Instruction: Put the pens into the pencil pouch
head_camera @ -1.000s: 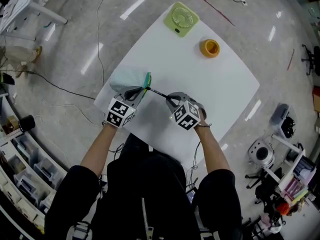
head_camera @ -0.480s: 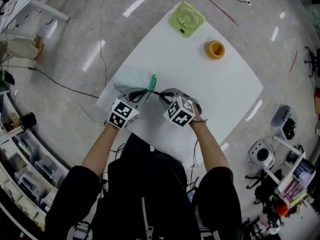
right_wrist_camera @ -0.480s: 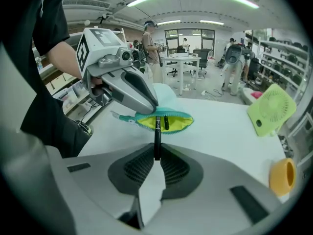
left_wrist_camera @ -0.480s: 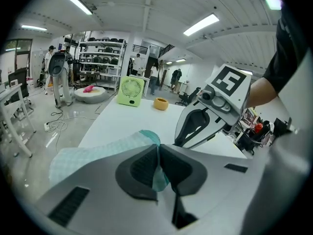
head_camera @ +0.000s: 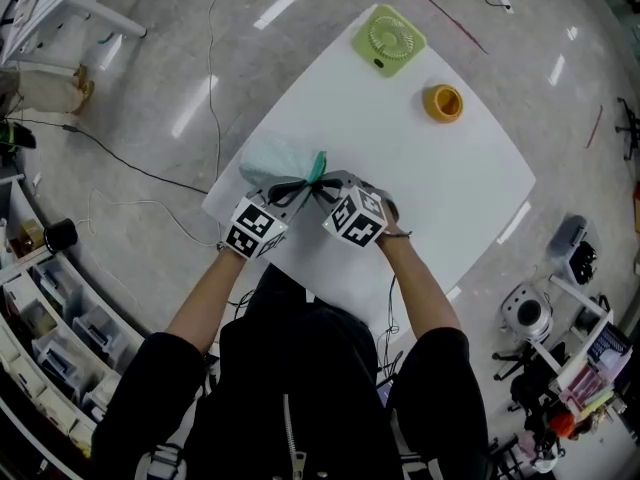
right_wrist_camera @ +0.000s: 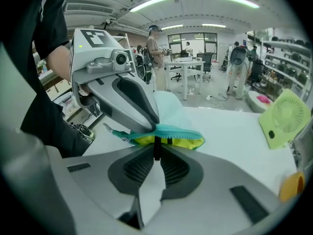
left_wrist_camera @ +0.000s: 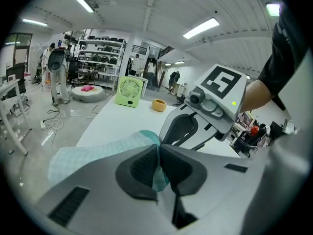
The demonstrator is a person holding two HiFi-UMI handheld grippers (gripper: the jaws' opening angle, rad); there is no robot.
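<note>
Pen (right_wrist_camera: 156,142) slippage was my main worry. My right gripper (right_wrist_camera: 156,153) was clamped on that thin black barrel with only its pad tips, the jaws nearly together, and the pen stood out straight ahead of them toward the pencil pouch (right_wrist_camera: 168,109). With so slim a hold, I judged that any snag could twist the pen in the pads or push it back through them. The likeliest snag was the teal rim (right_wrist_camera: 181,129) just ahead of the gripper. The pen's far end sat right at the mouth, against the yellow lining (right_wrist_camera: 188,140), and I could not tell whether it was inside.

The second risk was the mouth closing. My left gripper (left_wrist_camera: 158,153) was shut tight on a fold of the pouch's teal edge, lifting it just beside and slightly above the right gripper's tips. If that thin fabric pulled free, the opening would likely sag flat on the table (head_camera: 440,178) and the pen would skid over it.

Both grippers were almost touching, so a careless push could knock one into the other. Letting go too soon might leave the pen half out.
</note>
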